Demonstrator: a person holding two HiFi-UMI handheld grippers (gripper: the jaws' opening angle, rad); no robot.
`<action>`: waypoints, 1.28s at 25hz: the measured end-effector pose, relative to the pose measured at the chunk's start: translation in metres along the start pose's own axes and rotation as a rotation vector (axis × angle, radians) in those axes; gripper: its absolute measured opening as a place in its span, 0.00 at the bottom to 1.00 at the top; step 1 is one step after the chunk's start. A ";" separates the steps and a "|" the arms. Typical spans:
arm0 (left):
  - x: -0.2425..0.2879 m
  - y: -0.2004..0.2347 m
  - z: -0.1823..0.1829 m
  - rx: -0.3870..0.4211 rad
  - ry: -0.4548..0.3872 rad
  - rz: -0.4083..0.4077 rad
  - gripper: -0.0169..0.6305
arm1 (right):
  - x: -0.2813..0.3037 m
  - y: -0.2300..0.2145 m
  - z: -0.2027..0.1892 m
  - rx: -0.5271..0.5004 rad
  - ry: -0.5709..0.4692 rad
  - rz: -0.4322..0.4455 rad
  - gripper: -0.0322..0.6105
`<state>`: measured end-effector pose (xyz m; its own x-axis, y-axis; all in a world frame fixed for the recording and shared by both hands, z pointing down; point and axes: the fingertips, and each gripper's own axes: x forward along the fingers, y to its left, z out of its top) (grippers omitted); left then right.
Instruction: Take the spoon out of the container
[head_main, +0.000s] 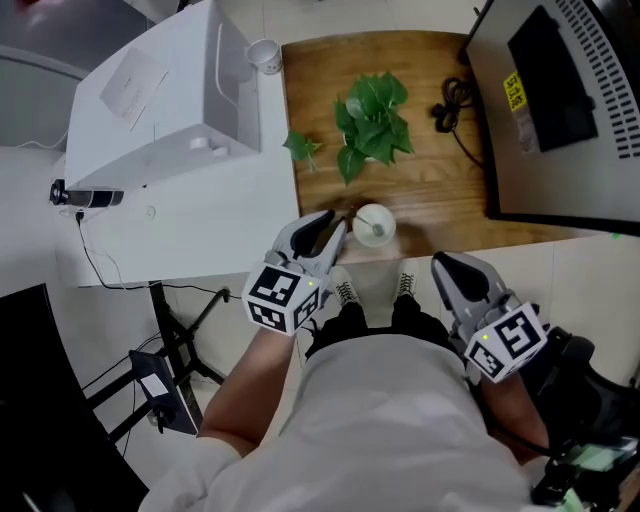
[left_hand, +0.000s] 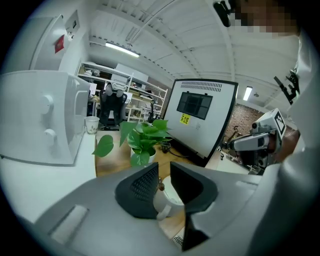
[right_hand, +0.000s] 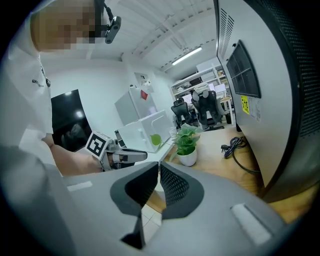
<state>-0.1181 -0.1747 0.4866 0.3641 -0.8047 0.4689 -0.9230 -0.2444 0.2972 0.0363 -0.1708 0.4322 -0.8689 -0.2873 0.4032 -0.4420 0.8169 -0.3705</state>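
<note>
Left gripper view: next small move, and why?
Probably ease the left gripper slightly forward. Its jaws stand apart, and the spoon handle's tip shows in the gap above the white container, not yet clamped.

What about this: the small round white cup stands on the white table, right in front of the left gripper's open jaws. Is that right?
Not quite. The head view shows the small round white cup standing on the brown wooden table, near its front edge, not on the white table. It is right in front of the left gripper, whose jaws are open.
</note>
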 end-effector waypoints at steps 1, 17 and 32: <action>0.004 0.003 -0.004 -0.010 0.014 0.005 0.16 | 0.002 -0.001 -0.001 0.003 0.005 0.000 0.08; 0.051 0.011 -0.042 -0.059 0.145 0.005 0.22 | 0.009 -0.017 -0.009 0.040 0.025 -0.011 0.08; 0.053 0.003 -0.051 -0.052 0.163 0.004 0.12 | 0.003 -0.019 -0.012 0.047 0.018 -0.020 0.08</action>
<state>-0.0955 -0.1910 0.5547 0.3796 -0.7060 0.5979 -0.9184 -0.2097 0.3354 0.0446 -0.1812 0.4508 -0.8556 -0.2940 0.4260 -0.4699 0.7864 -0.4009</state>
